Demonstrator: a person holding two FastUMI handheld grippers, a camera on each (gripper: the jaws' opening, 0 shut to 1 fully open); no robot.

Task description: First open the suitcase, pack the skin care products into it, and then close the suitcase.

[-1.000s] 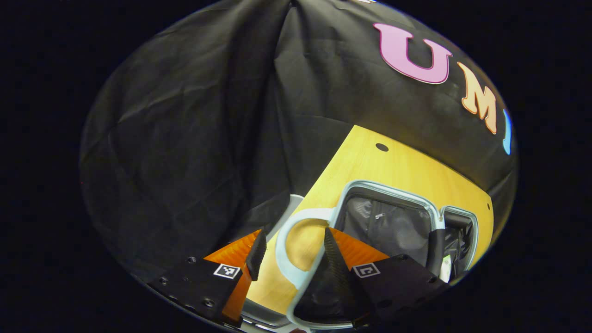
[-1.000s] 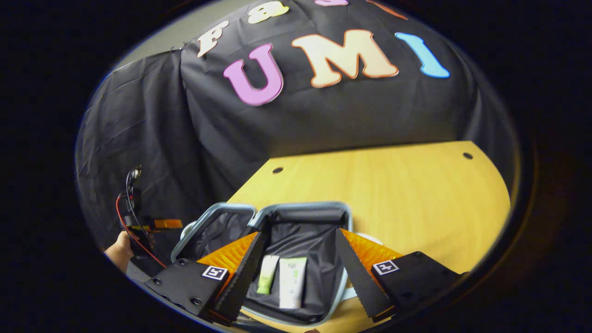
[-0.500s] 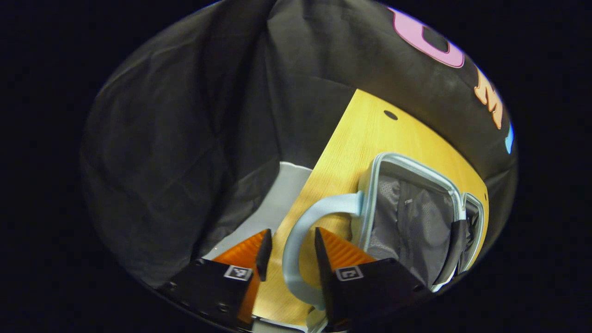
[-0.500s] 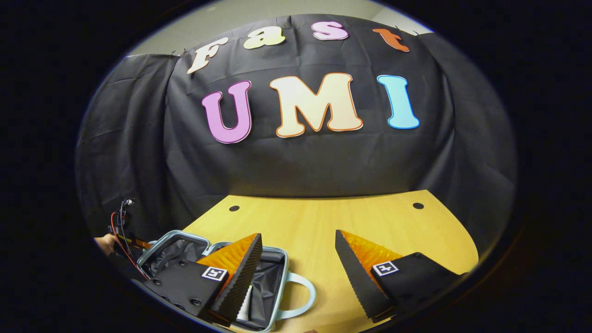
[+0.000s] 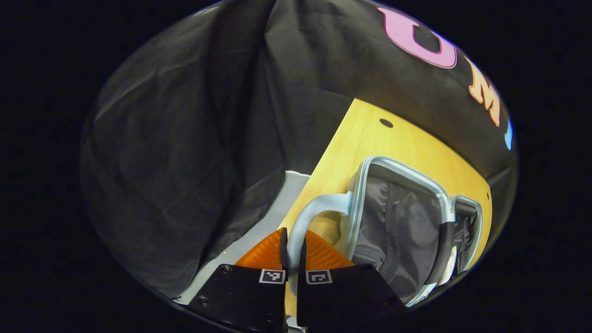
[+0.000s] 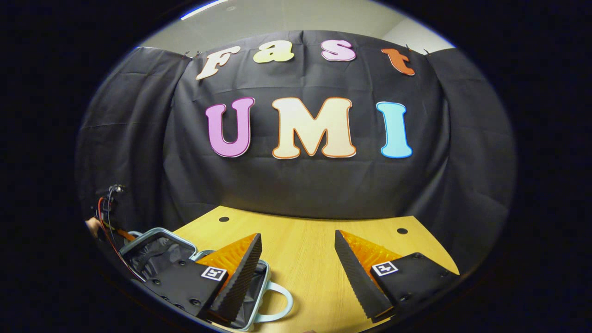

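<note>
Suitcase (image 5: 397, 222) lay open on the surface (image 5: 370, 143). Left tongs (image 5: 292, 252) clenched on its handle (image 5: 307, 217), prob. to swing that half shut. Right tongs (image 6: 296, 263), beside suitcase, released & empty.

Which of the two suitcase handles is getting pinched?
The handle on the suitcase half by the table's edge: the left gripper is shut on it. The other handle lies free near the open right gripper.

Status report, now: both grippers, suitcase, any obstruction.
Left gripper shut on the suitcase handle. Right gripper open, above bare table. Suitcase lying open. Nothing seen blocking the lid.
</note>
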